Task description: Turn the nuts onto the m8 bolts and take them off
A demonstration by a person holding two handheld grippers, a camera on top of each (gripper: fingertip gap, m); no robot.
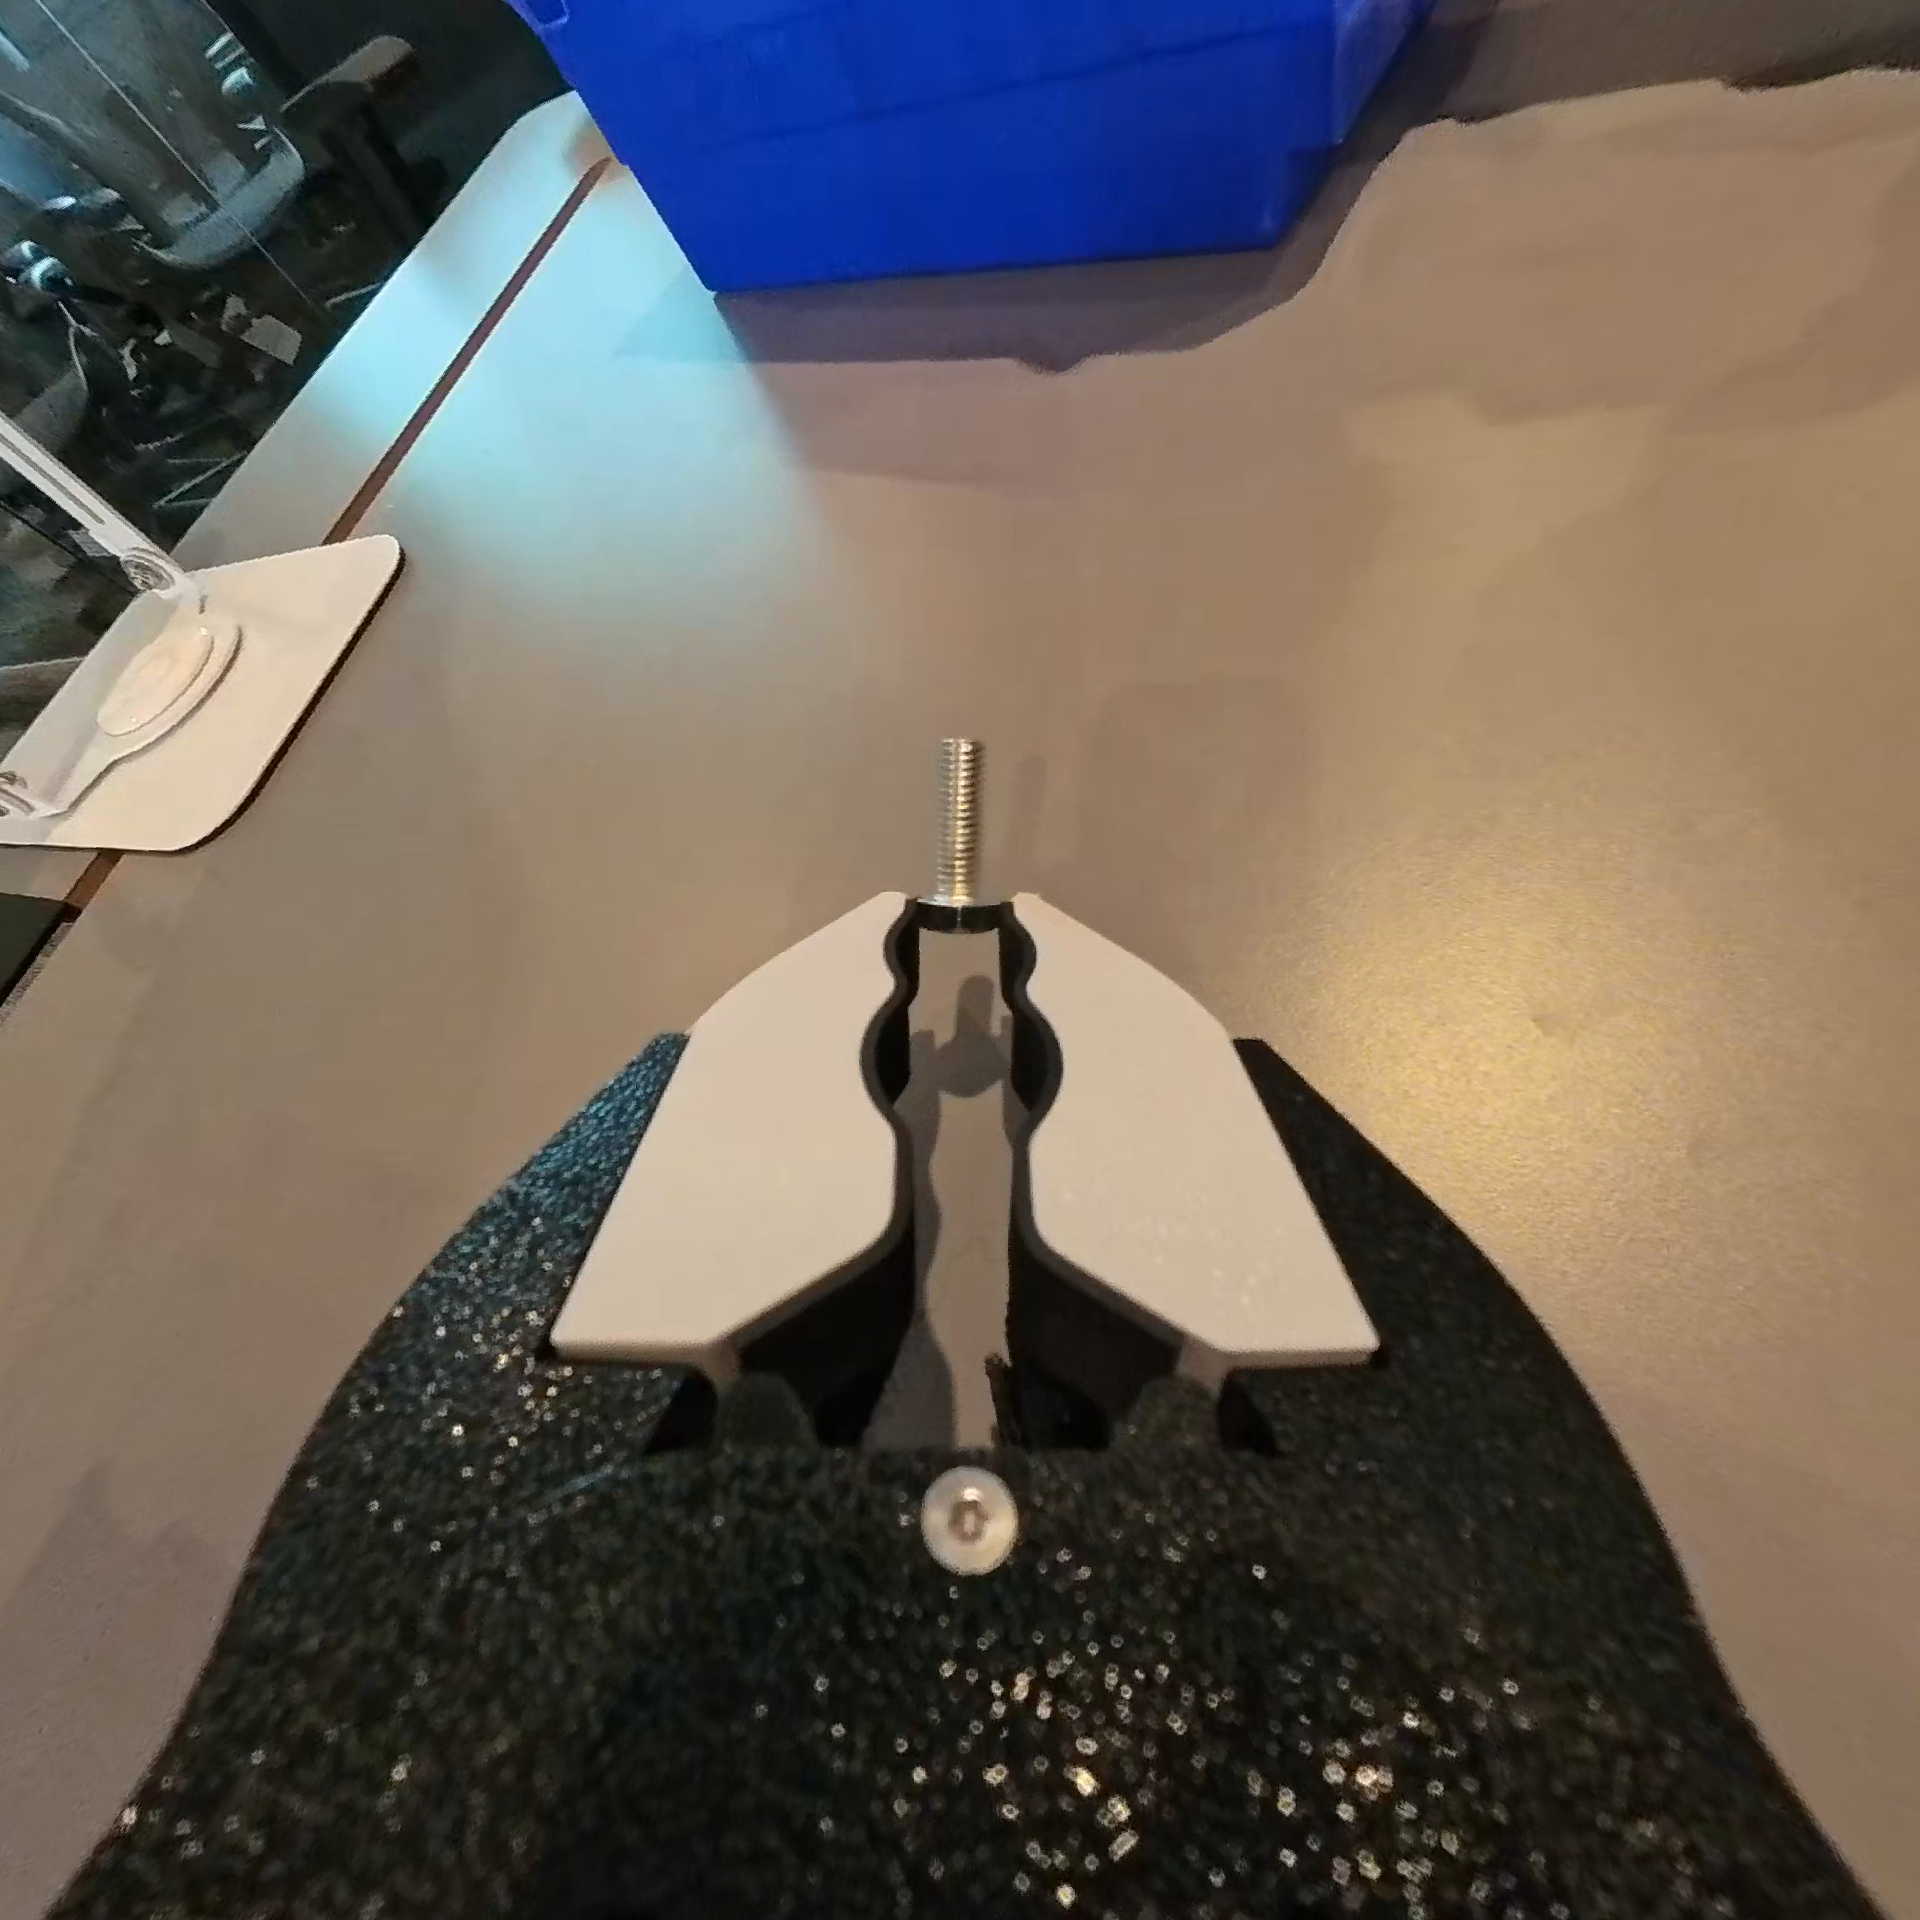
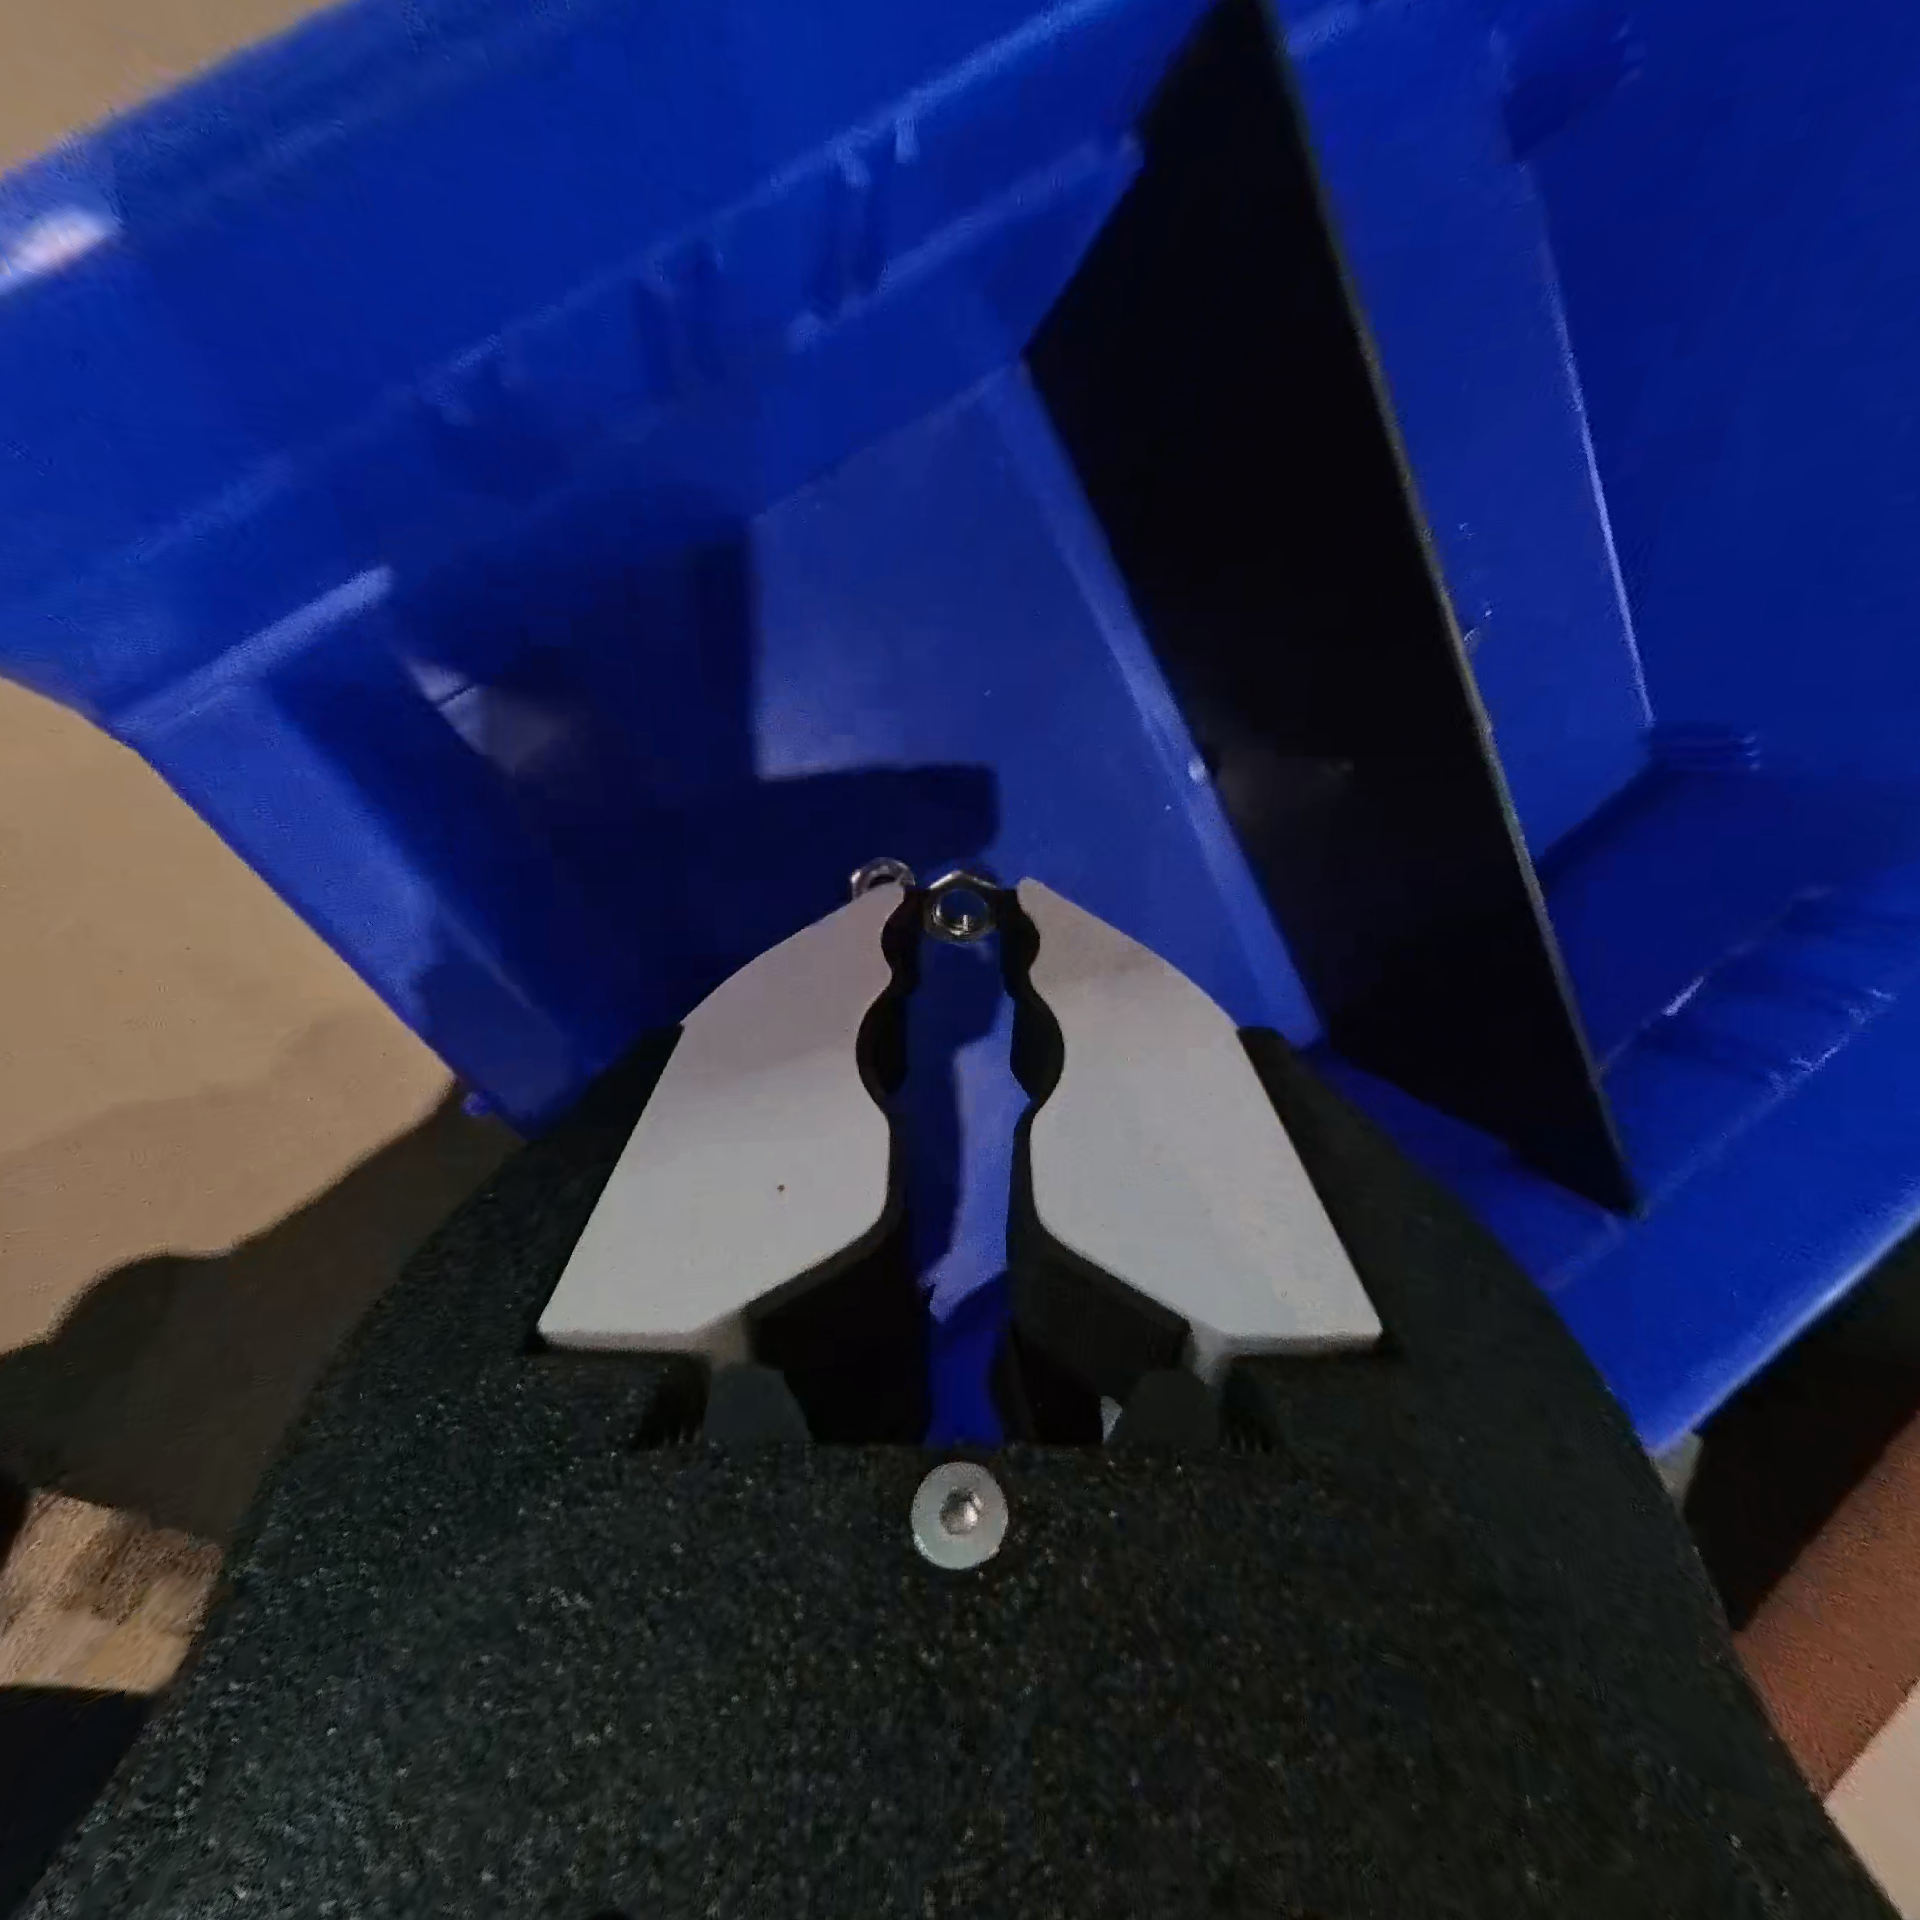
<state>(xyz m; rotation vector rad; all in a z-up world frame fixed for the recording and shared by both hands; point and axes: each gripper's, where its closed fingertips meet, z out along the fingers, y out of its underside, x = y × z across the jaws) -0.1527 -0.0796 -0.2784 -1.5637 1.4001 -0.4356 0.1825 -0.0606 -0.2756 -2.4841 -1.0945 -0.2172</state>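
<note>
Beige tabletop [image 1: 1351, 623], white lamp base [image 1: 208, 686] at left edge, office chairs [image 1: 208, 156] in bkgd

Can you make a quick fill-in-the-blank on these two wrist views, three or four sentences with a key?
1. The left gripper grips a silver ____ by its head, threaded shank pointing away from the camera.
2. The right gripper is closed on a small hex ____ at its fingertips.
3. A second nut lies on the floor of the ____-coloured bin, just beyond the right gripper's left fingertip.
4. In the left wrist view, a white lamp base stands on the ____.

Missing words: bolt; nut; blue; table
</note>
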